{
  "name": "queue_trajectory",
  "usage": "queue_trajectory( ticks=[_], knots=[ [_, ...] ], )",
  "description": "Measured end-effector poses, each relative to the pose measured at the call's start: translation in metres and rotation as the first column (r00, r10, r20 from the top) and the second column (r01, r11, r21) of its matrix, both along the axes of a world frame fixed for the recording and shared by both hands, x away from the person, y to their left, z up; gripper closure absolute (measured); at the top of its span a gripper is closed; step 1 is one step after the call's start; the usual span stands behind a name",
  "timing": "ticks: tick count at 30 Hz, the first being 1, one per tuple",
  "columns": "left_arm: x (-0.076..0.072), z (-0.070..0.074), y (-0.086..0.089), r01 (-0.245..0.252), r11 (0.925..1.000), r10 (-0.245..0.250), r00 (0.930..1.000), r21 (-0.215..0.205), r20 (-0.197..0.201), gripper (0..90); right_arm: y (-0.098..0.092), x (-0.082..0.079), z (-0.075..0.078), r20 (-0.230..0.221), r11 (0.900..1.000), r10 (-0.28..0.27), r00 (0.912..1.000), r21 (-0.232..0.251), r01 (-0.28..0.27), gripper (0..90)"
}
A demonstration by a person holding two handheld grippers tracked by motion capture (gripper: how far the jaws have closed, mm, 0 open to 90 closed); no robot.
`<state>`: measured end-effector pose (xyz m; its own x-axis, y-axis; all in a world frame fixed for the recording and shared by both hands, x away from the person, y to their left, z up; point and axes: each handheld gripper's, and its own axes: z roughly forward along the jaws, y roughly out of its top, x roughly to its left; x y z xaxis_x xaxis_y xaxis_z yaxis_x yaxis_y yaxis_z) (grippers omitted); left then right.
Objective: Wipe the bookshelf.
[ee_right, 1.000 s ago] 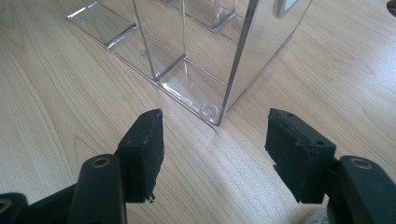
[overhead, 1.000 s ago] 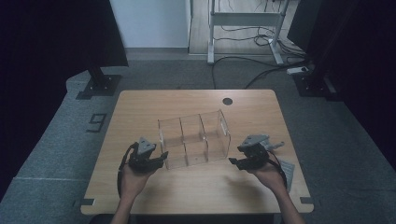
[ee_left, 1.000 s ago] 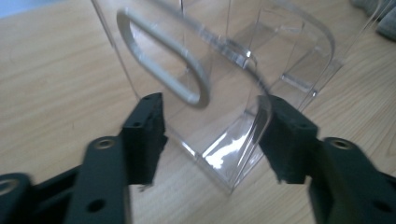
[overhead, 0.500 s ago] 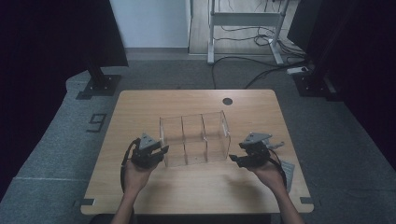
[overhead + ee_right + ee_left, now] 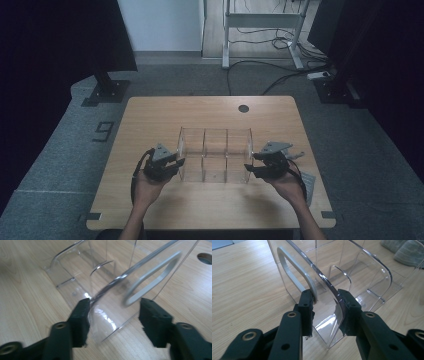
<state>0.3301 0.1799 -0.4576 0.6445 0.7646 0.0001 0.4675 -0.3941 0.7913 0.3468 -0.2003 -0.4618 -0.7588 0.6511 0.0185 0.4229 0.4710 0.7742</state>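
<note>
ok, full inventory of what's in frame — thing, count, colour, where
clear organiser: 1, transparent plastic, three compartments, mid-table between the grippers
handles: 2, grey loops, one on each end wall of the organiser
table: 1, light wood, centre; round cable hole near its far edge
folded cloth: grey, beyond the organiser in the left gripper view; count unclear
desk frame: 1, white, on the floor behind, cables under it
floor marker: 1, dark "9" on the grey carpet left of the table
left gripper: black, jaws pressed on the organiser's left end wall and handle, just closing
right gripper: black, jaws astride the right end wall, one jaw off it, just closing
hands: 2, bottom of the high view
</note>
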Motion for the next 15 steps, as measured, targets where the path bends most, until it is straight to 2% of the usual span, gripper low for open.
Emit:
queue_trajectory(
  ticks=[3, 7, 15],
  knots=[
    [0.002, 0.001, 0.0, 0.007, 1.0, -0.007, 1.0, 0.006, -0.006, 66.2, 0.001, -0.002, 0.001, 0.007, 1.0, 0.022, 0.9997, -0.008, -0.022, 53.8],
    [0.009, 0.001, 0.001, 0.005, 0.9999, -0.005, 1.0, 0.009, -0.008, 66.3, 0.006, 0.001, 0.002, 0.015, 1.0, 0.013, 0.9998, -0.027, -0.013, 54.4],
    [0.023, 0.002, 0.003, 0.002, 0.9998, -0.002, 0.9999, 0.021, -0.013, 65.7, 0.01, 0.017, 0.002, 0.013, 0.999, -0.024, 0.9996, -0.026, 0.024, 56.1]
  ],
)
